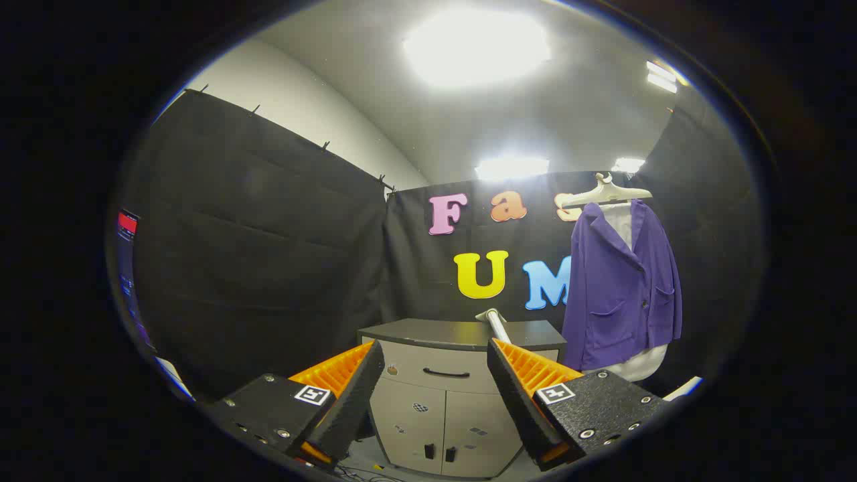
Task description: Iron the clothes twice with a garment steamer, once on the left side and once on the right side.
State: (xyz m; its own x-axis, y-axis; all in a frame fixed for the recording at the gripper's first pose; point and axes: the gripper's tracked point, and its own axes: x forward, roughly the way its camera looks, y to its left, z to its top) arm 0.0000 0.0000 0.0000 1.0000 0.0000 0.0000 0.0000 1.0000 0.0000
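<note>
Gripper view: the gripper [435,365] gapes empty, steamer [494,323] on the cabinet [442,375] beyond, purple jacket [619,288] hanging farther right.

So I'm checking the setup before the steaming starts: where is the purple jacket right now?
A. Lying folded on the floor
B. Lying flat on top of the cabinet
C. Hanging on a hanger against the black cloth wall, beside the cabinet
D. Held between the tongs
C: the purple jacket hangs from a pale hanger against the cloth wall beside the cabinet, well beyond the open, empty tongs.
</note>
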